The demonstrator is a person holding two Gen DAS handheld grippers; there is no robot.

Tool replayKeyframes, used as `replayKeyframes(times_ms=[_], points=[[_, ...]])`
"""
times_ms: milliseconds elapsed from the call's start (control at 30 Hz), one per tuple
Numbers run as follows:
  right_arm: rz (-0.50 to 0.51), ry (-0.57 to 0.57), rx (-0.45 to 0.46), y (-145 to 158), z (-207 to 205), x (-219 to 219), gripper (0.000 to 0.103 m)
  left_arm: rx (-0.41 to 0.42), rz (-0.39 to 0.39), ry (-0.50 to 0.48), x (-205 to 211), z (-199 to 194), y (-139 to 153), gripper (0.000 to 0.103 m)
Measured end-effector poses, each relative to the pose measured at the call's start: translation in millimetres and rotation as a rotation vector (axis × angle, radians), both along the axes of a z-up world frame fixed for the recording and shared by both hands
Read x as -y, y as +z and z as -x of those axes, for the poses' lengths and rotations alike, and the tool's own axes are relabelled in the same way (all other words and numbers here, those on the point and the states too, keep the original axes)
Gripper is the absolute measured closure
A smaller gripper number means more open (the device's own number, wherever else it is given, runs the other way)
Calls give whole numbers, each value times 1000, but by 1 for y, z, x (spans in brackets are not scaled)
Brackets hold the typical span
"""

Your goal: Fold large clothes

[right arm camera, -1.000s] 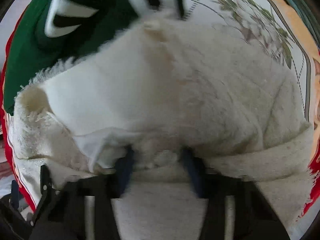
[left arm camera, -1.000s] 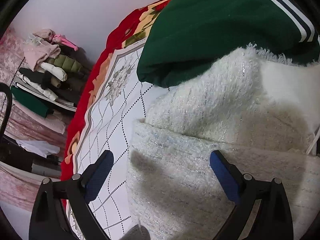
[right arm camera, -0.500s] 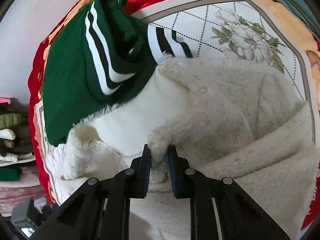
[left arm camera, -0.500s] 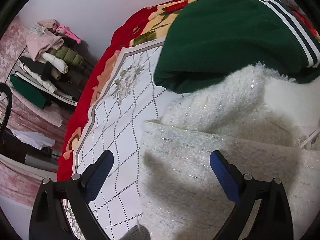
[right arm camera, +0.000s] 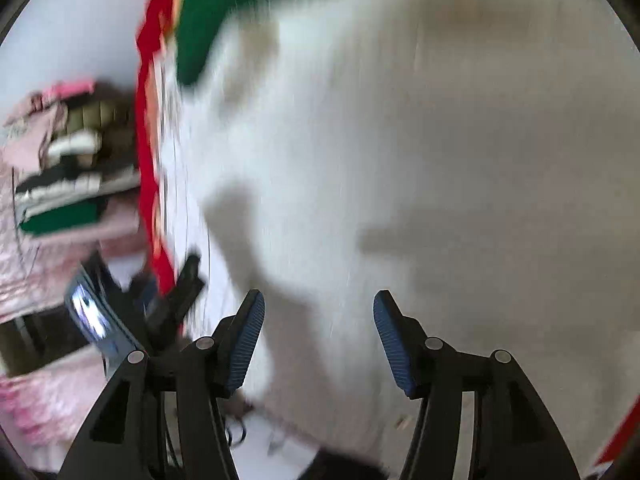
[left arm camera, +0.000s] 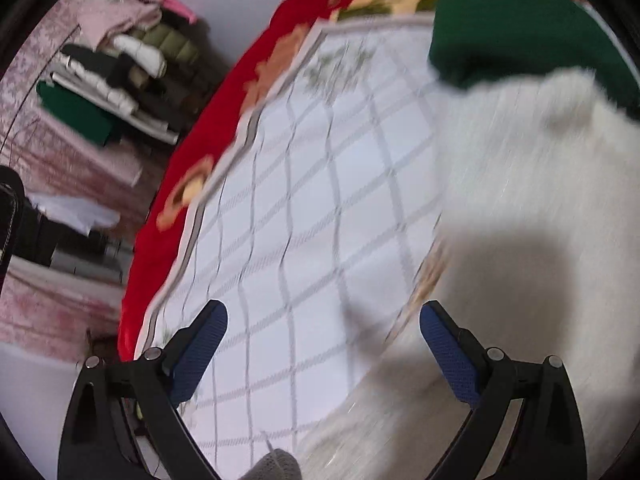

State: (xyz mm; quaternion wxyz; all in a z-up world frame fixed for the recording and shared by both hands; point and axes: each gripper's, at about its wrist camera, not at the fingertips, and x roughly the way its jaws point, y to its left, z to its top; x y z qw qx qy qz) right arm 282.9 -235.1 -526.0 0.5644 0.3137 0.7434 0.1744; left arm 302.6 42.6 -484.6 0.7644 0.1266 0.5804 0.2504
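Right hand-held gripper (right arm camera: 318, 340) is opening, empty, above the white coat (right arm camera: 420, 160) mid-bed; left hand-held gripper (left arm camera: 322, 354) gapes empty, likely between folds

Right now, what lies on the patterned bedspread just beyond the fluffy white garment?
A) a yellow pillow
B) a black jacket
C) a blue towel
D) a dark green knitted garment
D: the dark green knitted garment lies at the far edge of the fluffy white garment on the patterned bedspread.
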Motion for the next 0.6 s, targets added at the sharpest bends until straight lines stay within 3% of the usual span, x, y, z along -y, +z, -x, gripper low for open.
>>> replayKeyframes(times_ms=[100, 133, 167, 267, 400, 433, 467, 533, 600], points=[[42, 44, -115, -46, 27, -23, 45, -63, -7, 25, -10, 24, -18, 5], [99, 48, -125, -59, 31, -25, 48, -74, -8, 30, -13, 30, -21, 5], [125, 39, -116, -63, 33, -23, 55, -78, -9, 33, -17, 34, -22, 4], [181, 30, -93, -61, 35, -22, 56, -76, -23, 43, -24, 49, -20, 5], [311, 111, -32, -53, 29, -53, 56, -81, -27, 61, -34, 62, -17, 5], [320, 104, -21, -54, 25, -58, 82, -82, -28, 66, -37, 65, -16, 5], [340, 104, -14, -54, 24, -60, 93, -81, -28, 71, -39, 67, -15, 5], [346, 88, -2, -51, 20, -69, 94, -78, -27, 82, -44, 72, -12, 5], [364, 78, 74, -32, 15, -75, 95, -73, -19, 91, -48, 74, -8, 5]])
